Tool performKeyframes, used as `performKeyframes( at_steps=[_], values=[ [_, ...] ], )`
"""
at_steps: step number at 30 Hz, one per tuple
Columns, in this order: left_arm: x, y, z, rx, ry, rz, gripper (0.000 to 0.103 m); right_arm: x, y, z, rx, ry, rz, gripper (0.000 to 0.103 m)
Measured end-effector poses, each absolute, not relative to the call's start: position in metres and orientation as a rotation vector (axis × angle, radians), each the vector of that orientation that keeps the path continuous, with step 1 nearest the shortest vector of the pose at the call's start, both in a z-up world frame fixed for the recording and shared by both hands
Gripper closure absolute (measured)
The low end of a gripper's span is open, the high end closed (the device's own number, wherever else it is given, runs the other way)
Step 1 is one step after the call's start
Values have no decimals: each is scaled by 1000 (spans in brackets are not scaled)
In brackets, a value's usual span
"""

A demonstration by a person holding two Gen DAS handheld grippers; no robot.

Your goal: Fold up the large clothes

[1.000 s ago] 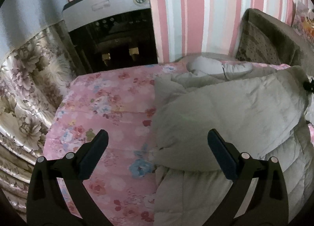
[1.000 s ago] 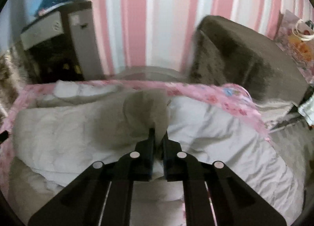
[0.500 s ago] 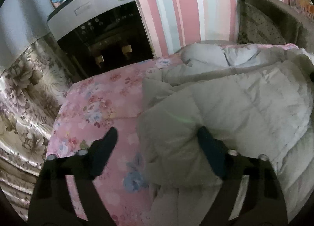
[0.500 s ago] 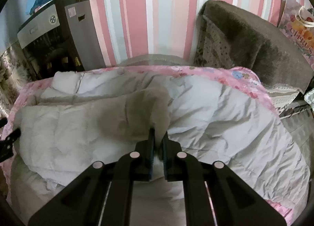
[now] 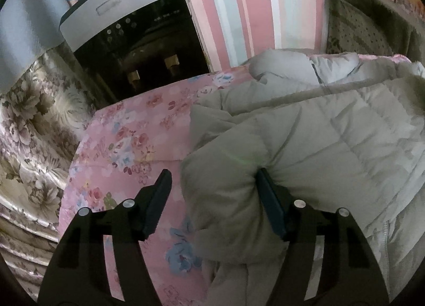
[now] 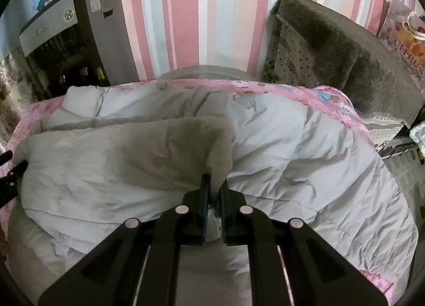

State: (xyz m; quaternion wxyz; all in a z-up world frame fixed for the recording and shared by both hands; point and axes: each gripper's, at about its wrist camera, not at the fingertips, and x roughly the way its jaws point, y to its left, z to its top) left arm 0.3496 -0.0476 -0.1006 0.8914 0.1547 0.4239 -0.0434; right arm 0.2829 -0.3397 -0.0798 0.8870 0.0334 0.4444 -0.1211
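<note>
A large pale grey padded jacket point(image 6: 305, 152) lies spread over a pink flowered table cover point(image 5: 127, 144); it also shows in the left wrist view point(image 5: 332, 146). My right gripper point(image 6: 215, 186) is shut on a folded edge of the jacket and holds that flap over the jacket's body. My left gripper point(image 5: 212, 186) is open, with the flap's puffy left corner point(image 5: 220, 181) bulging between its fingers; the right finger point(image 5: 268, 199) presses into the fabric, the left finger point(image 5: 159, 197) stands apart over the cover. The left gripper's tip shows at the left edge of the right wrist view point(image 6: 10, 173).
A dark cabinet with a silver top point(image 5: 127, 40) stands behind the table on the left, before a pink striped wall. A brown fuzzy chair back point(image 6: 332, 48) stands at the back right. A flowered curtain point(image 5: 32, 133) hangs at the left.
The left gripper has moved forward onto the flap's left corner and its jaws have narrowed around it. The right gripper has kept its grip and lowered the flap toward the jacket.
</note>
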Motion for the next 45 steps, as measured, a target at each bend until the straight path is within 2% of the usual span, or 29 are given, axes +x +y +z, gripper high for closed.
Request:
performKeyframes(
  at_steps=[13,15,20,23,27,30,45],
  values=[
    [339,-44,-92,285,869,-84,34,292,-343,-91,48,952,-267,96],
    [339,-43,-91,284,868,-78,28,293,-344,-95,41,960,-274,96],
    [337,-45,-88,278,866,-74,23,294,-343,-103,25,990,-284,93],
    [331,-47,-79,284,844,-73,16,284,-343,-90,52,964,-275,87],
    [316,-52,-58,284,794,-87,11,260,-342,-55,80,888,-270,65],
    [309,-55,-49,268,781,-111,9,243,-354,-33,70,843,-334,60],
    [295,-92,-47,268,794,-174,8,128,-465,-52,302,821,-635,56]
  ],
)
